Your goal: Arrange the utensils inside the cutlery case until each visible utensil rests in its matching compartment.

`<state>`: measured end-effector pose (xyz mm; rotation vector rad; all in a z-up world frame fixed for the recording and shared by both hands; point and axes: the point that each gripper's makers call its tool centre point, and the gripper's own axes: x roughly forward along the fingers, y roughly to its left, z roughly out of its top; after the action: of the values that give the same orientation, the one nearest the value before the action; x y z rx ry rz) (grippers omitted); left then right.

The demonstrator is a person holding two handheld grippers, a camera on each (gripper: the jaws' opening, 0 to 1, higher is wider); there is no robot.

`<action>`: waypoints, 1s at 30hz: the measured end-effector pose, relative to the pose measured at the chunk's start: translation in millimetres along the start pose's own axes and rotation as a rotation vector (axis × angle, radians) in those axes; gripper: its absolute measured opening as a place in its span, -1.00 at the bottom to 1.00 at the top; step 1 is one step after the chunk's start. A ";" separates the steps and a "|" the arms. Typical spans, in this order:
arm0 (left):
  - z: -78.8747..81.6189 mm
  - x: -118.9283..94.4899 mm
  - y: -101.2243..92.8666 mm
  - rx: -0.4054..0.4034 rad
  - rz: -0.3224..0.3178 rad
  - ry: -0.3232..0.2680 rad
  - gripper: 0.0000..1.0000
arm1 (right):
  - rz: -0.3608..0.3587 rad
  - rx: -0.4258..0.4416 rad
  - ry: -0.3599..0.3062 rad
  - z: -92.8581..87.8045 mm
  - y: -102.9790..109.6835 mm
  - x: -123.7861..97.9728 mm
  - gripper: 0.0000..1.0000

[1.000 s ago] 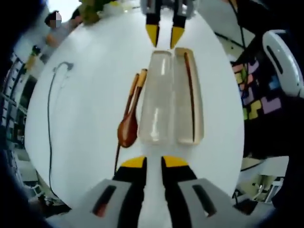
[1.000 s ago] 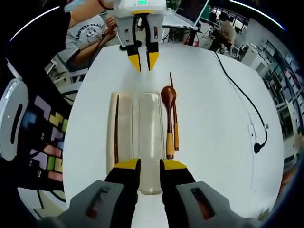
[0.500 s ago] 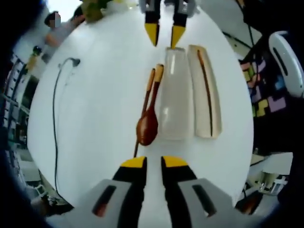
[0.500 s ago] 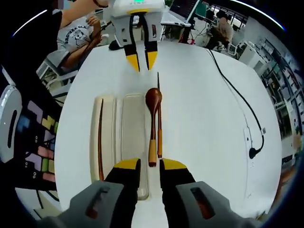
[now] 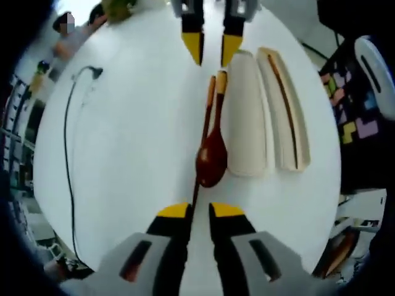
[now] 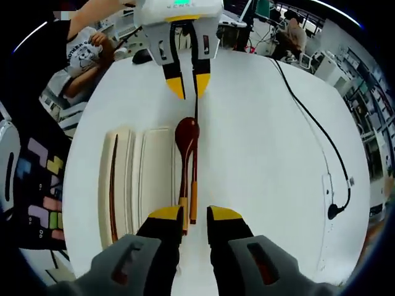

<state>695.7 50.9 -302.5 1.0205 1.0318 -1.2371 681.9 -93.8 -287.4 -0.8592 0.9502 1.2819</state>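
Spoon (image 5: 211, 161) and a chopstick (image 6: 194, 191) lie on the white tabletop (image 5: 123, 154) beside the cutlery case (image 5: 265, 123) (one chopstick (image 5: 285, 111) inside). Left claw (image 5: 199, 211) and right claw (image 6: 195, 213) both open, empty.

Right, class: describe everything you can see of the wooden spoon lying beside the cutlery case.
The wooden spoon is dark reddish-brown and glossy, with an oval bowl and a long thin handle ending in a paler yellow tip. It lies flat on the white table, outside the cutlery case, along its edge, close beside a chopstick. It sits lengthwise between the two grippers; neither holds it.
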 end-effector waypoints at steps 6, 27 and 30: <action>-6.6 11.9 5.4 -0.003 -0.020 0.004 -0.77 | 0.021 0.005 0.009 0.0 -4.5 12.0 -0.70; -8.2 28.2 8.7 0.006 -0.038 0.017 -0.76 | 0.064 0.014 0.007 -2.4 -1.0 41.4 -0.76; -7.8 29.4 8.7 0.016 -0.039 0.016 -0.76 | 0.063 0.001 0.017 -5.2 -2.3 43.2 -0.77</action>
<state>705.5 52.3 -332.5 1.0281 1.0607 -1.2726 685.5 -82.5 -329.3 -0.8456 0.9982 1.3298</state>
